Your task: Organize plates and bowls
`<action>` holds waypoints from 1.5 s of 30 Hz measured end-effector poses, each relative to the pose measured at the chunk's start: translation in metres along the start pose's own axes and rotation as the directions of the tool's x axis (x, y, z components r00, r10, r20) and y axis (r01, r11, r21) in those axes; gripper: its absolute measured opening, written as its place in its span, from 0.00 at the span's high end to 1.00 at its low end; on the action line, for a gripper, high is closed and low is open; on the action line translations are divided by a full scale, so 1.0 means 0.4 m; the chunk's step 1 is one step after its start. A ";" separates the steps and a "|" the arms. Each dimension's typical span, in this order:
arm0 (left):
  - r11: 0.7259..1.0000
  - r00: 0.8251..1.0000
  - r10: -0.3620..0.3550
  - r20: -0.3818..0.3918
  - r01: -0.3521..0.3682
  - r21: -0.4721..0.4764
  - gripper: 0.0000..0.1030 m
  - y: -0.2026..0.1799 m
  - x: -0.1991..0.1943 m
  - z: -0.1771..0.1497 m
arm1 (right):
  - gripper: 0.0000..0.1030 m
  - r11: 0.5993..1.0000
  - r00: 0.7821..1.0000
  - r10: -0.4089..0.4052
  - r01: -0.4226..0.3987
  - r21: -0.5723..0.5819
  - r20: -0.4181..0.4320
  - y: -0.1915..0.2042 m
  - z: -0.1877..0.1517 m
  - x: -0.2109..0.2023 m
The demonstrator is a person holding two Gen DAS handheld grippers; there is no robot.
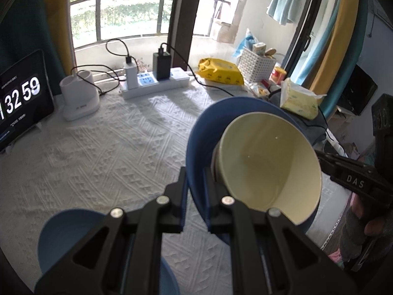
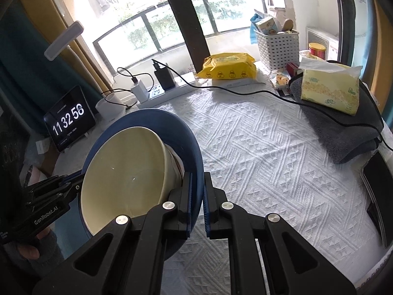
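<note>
A blue plate (image 1: 196,145) carrying a cream bowl (image 1: 270,164) hangs tilted above the white tablecloth, held from two sides. My left gripper (image 1: 196,191) is shut on the plate's near rim. In the left wrist view my right gripper (image 1: 329,164) reaches in from the right, its tips hidden behind the bowl. The right wrist view shows my right gripper (image 2: 197,196) shut on the blue plate (image 2: 190,142) rim, the cream bowl (image 2: 122,174) to its left, and my left gripper (image 2: 71,186) on the plate's far side. A second blue dish (image 1: 68,241) sits on the table, low at the left.
Along the table's back are a tablet clock (image 1: 22,95), a white holder (image 1: 78,93), a power strip (image 1: 154,83) with cables, a yellow wipes pack (image 1: 221,71) and a white basket (image 1: 258,64). A tissue pack (image 2: 329,88) lies on a grey towel (image 2: 343,132); a phone (image 2: 378,179) sits at the right edge.
</note>
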State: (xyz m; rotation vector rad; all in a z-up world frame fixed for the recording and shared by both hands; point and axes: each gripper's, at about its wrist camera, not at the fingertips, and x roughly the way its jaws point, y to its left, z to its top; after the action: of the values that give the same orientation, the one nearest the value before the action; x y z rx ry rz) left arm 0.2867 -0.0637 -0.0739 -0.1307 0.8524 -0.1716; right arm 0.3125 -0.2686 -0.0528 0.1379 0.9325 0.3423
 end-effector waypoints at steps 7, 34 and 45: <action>1.000 0.999 0.016 0.029 -0.015 -0.016 0.91 0.034 -0.039 -0.004 | 0.89 1.000 1.000 0.015 -0.015 -0.026 0.001 0.047 0.000 -0.008; 0.987 0.991 0.099 0.090 -0.086 -0.139 0.91 0.235 -0.197 -0.106 | 0.89 0.985 0.992 0.111 -0.117 -0.126 -0.054 0.277 -0.040 0.025; 0.975 0.985 0.150 0.085 -0.133 -0.180 0.91 0.310 -0.253 -0.184 | 0.89 0.974 0.984 0.143 -0.159 -0.164 -0.106 0.375 -0.089 0.062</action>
State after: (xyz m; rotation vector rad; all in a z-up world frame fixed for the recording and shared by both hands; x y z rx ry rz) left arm 0.1780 0.0747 -0.0701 -0.2390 0.7749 0.0435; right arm 0.2630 -0.1204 -0.0534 0.0347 0.9828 0.5723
